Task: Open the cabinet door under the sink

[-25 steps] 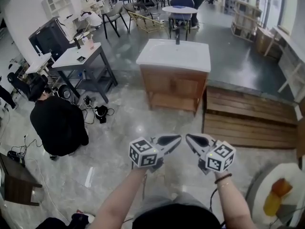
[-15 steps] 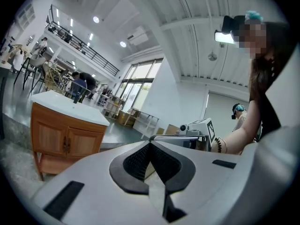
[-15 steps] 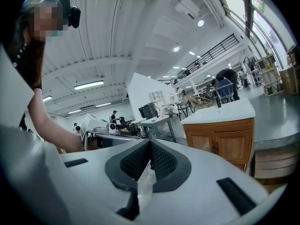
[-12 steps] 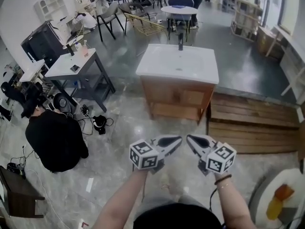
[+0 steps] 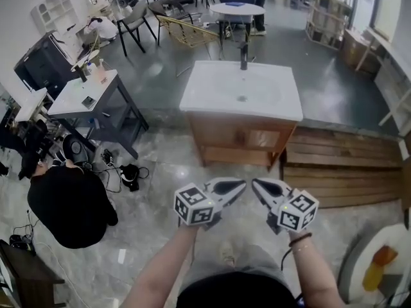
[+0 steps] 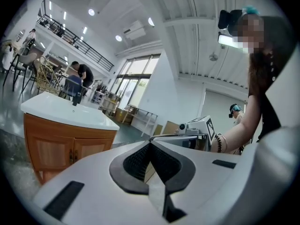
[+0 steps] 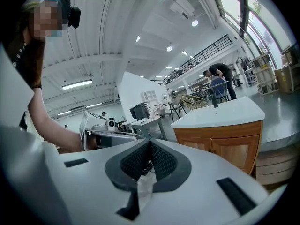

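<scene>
The sink unit stands ahead on the floor, with a white basin top point(image 5: 241, 92) and a black tap over a wooden cabinet point(image 5: 239, 136) whose two doors are closed. My left gripper point(image 5: 242, 185) and right gripper point(image 5: 255, 185) are held side by side in front of me, well short of the cabinet, both shut and empty. In the left gripper view the cabinet point(image 6: 61, 151) sits at the left beyond the left gripper point(image 6: 151, 142). In the right gripper view it point(image 7: 225, 146) sits at the right beyond the right gripper point(image 7: 150, 141).
A person in black point(image 5: 67, 204) crouches on the floor at the left, near cables point(image 5: 125, 172) and a grey table point(image 5: 90, 95). A wooden platform point(image 5: 340, 165) lies right of the cabinet. Chairs and a round table point(image 5: 237, 8) stand behind the sink.
The sink cabinet has come nearer and looks larger in the head view. Both grippers stay shut, side by side, carried forward towards it.
</scene>
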`<state>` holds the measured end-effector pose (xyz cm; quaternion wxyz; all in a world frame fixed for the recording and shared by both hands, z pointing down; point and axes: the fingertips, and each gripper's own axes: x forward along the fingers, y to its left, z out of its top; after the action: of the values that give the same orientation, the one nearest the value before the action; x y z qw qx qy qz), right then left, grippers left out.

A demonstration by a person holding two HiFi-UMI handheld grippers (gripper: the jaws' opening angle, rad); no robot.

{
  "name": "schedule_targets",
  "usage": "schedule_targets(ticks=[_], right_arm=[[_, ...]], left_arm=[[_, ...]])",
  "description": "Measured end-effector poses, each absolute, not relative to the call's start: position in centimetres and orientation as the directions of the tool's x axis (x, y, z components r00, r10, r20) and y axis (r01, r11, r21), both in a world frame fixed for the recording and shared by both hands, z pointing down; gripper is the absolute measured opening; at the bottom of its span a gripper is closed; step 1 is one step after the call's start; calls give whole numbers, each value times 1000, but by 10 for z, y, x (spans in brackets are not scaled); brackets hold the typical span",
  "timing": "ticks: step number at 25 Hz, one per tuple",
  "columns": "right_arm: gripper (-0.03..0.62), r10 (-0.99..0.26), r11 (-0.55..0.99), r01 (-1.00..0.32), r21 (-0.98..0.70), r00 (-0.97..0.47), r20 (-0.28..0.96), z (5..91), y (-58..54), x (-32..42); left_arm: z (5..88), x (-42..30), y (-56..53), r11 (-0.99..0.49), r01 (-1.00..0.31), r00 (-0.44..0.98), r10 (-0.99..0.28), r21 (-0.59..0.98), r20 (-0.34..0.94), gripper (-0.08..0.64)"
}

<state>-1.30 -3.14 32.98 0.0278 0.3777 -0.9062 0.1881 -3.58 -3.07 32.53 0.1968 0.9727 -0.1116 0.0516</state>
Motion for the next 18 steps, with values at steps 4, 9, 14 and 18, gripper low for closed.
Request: schedule_targets(ticks=[4, 9, 14, 18], right_arm=[[-3, -680, 627, -703, -336, -704, 203, 338, -51, -16], [-3, -687, 609, -712, -350, -694, 217, 345, -74, -5], [-3, -672, 616, -708, -346, -701, 237, 348, -108, 6], [-3, -647, 634, -689, -351, -721, 247, 354, -136, 11]], left_arm=[[331, -38, -55, -890, -251, 967, -213, 380, 138, 8], [337, -28, -78, -880, -258, 965, -216, 399, 146, 8], [342, -14, -109, -871, -266, 963, -217, 412, 162, 8], [350, -6, -134, -857, -276, 960, -224, 434, 169, 8]])
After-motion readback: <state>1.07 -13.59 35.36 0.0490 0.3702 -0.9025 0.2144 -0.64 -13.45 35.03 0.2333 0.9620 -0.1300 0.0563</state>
